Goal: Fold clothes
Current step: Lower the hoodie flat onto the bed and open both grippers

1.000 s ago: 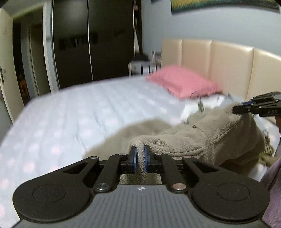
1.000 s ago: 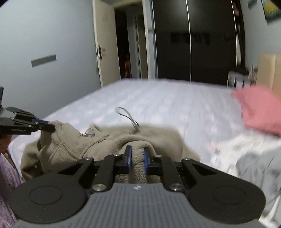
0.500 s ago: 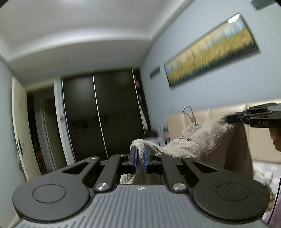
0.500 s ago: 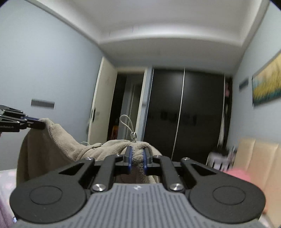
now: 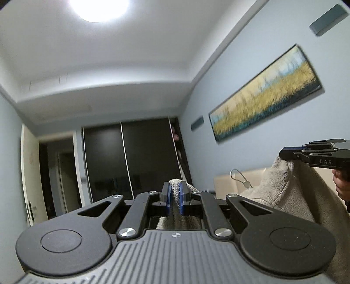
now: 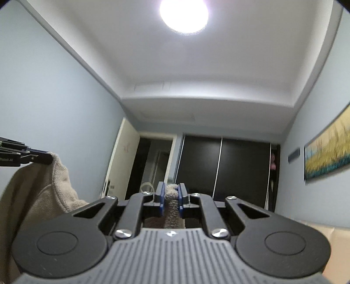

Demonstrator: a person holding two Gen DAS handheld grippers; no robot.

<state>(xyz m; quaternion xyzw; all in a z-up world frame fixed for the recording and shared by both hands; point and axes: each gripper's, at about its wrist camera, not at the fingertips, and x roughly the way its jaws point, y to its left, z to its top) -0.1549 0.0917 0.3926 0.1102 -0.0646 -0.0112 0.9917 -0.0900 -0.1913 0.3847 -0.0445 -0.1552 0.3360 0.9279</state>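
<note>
A beige fleece garment (image 5: pixel 301 196) hangs in the air between my two grippers. My left gripper (image 5: pixel 174 192) is shut on one edge of it, the fabric pinched between the blue pads. My right gripper (image 6: pixel 170 194) is shut on another edge of the same fleece garment (image 6: pixel 41 192). Each gripper shows in the other's view: the right gripper (image 5: pixel 284 153) at the right edge, the left gripper (image 6: pixel 47 159) at the left edge, both raised and tilted toward the ceiling. A drawstring loop (image 5: pixel 239 177) dangles from the garment. The bed is out of view.
A dark sliding wardrobe (image 5: pixel 131 161) and an open doorway (image 5: pixel 59 179) stand ahead. A long framed painting (image 5: pixel 266 96) hangs on the right wall above the beige headboard (image 5: pixel 225 183). A ceiling lamp (image 6: pixel 183 15) shines overhead.
Both grippers have lifted the garment off the bed and tilted further upward. The bed and pink pillow have dropped out of view, and the ceiling now fills both views.
</note>
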